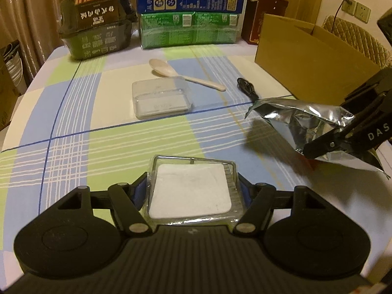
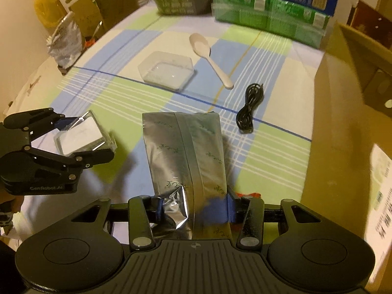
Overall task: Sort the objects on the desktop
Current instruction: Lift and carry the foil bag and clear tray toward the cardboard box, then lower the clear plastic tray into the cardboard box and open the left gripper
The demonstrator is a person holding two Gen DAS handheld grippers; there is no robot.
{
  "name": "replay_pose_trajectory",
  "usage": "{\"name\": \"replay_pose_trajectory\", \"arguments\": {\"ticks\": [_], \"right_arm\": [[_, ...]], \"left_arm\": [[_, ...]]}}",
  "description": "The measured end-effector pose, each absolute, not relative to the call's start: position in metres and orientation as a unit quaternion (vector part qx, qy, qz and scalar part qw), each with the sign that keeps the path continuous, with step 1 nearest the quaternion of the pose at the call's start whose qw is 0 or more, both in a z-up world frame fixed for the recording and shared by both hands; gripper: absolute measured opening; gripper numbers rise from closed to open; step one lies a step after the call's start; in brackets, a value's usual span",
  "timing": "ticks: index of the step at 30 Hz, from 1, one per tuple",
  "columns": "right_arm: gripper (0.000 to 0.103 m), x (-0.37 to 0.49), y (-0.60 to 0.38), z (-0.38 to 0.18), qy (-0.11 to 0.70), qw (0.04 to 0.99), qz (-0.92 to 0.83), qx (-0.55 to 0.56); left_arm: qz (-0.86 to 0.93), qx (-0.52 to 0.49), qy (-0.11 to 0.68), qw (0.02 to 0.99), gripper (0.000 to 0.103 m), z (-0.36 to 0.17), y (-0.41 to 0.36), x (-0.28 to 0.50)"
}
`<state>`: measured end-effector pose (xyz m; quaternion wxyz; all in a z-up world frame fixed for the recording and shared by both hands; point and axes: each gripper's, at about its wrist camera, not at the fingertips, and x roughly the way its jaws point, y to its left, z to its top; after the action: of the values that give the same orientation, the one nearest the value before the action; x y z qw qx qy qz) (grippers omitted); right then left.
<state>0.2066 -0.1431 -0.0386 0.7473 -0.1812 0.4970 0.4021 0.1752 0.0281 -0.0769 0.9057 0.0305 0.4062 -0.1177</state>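
Note:
My left gripper (image 1: 193, 188) is shut on a clear square box with a white insert (image 1: 191, 193), held just above the checked tablecloth (image 1: 110, 147). The right wrist view has that gripper (image 2: 84, 136) and box (image 2: 80, 132) at the left. My right gripper (image 2: 194, 205) is shut on the near end of a crinkled silver foil bag (image 2: 186, 152), which sticks out forward over the table. In the left wrist view the bag (image 1: 301, 120) hangs at the right from the right gripper (image 1: 325, 142).
On the cloth lie an empty clear tray (image 1: 160, 100) (image 2: 167, 73), a pale spoon (image 1: 181, 74) (image 2: 210, 56) and a coiled black cable (image 1: 247, 88) (image 2: 250, 107). An open cardboard box (image 1: 306, 68) stands at the right. Green packs (image 1: 188, 29) and a black noodle pack (image 1: 98, 31) line the far edge.

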Motion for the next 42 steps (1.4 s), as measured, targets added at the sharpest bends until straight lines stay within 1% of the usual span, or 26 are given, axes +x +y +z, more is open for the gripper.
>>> {"name": "replay_pose_trajectory", "arguments": {"ticks": [4,9,17,26,42], "right_arm": [[0.043,0.197,-0.155,-0.026,0.485,0.759,0.400,-0.168],[0.043,0.180,-0.171,-0.001,0.465,0.773,0.403,-0.154],[0.043,0.153,-0.193,0.043,0.431,0.791,0.412,-0.135],[0.043,0.138,-0.229,0.071,0.414,0.807,0.406,-0.113],[0.043,0.139,-0.308,0.103,0.394,0.838,0.367,-0.090]], "left_arm": [[-0.112,0.023,0.398,0.910,0.066,-0.065,0.024,0.163],[-0.109,-0.009,0.383,0.917,0.066,-0.045,0.021,0.146],[-0.099,-0.003,0.367,0.925,0.066,-0.007,0.004,0.121],[-0.096,0.005,0.348,0.932,0.066,0.031,-0.020,0.100],[-0.122,0.016,0.337,0.933,0.066,0.054,-0.072,0.087]]}}
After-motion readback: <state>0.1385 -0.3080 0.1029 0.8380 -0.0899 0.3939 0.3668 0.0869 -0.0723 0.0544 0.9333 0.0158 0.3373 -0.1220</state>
